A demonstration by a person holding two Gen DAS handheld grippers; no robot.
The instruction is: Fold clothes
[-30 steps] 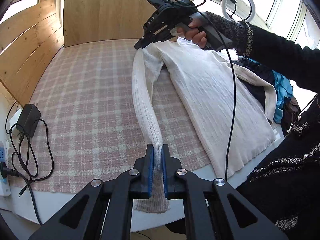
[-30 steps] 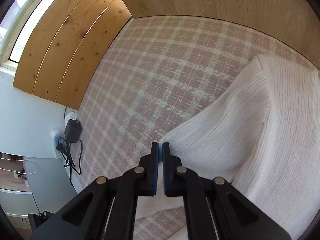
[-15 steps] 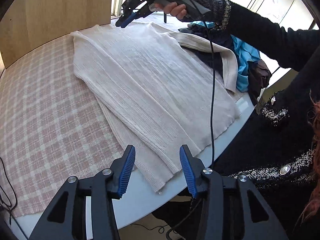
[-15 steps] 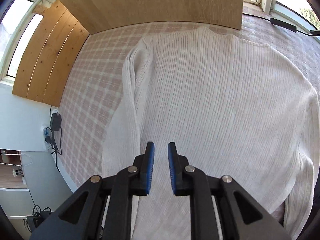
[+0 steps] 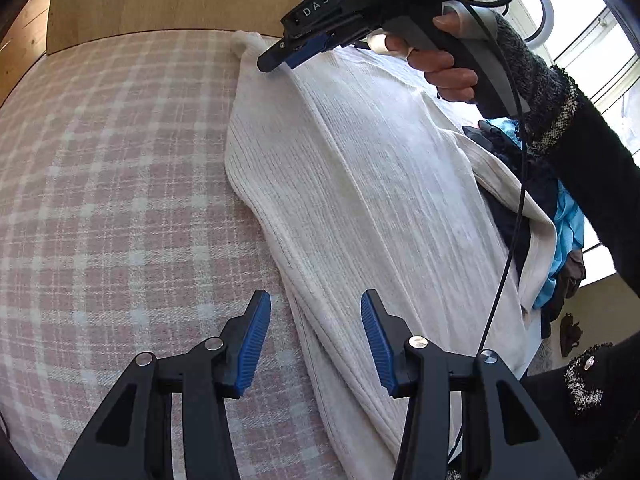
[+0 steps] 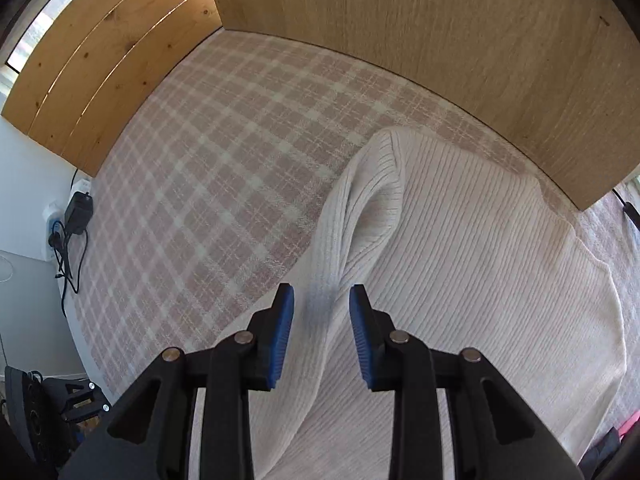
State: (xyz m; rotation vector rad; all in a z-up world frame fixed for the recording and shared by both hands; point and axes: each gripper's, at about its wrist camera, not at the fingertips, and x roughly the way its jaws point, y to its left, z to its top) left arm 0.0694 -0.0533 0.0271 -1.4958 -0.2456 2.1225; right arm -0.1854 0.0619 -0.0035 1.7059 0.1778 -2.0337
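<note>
A cream ribbed sweater (image 5: 380,200) lies flat on the pink plaid cloth (image 5: 120,200). Its near sleeve is folded in along the body's left side. My left gripper (image 5: 316,320) hovers open over that folded edge near the hem, its blue pads clear of the knit. At the top a hand holds my right gripper (image 5: 288,52) above the sweater's shoulder. In the right wrist view the right gripper (image 6: 320,312) has its jaws opening over the sleeve fold (image 6: 360,220) by the shoulder. The sweater (image 6: 500,280) lies under them and the pads do not press on it.
Wooden panels (image 6: 440,60) wall in the far side of the cloth. A charger and cables (image 6: 76,216) lie off the cloth's left edge. A heap of dark and blue clothes (image 5: 560,220) sits beyond the sweater at the right. The right gripper's black cable (image 5: 508,240) hangs across the sweater.
Both grippers were shut on the sleeve a second ago and have let go. The sleeve now lies folded along the body. My left gripper has dropped closer to the sweater's edge.
</note>
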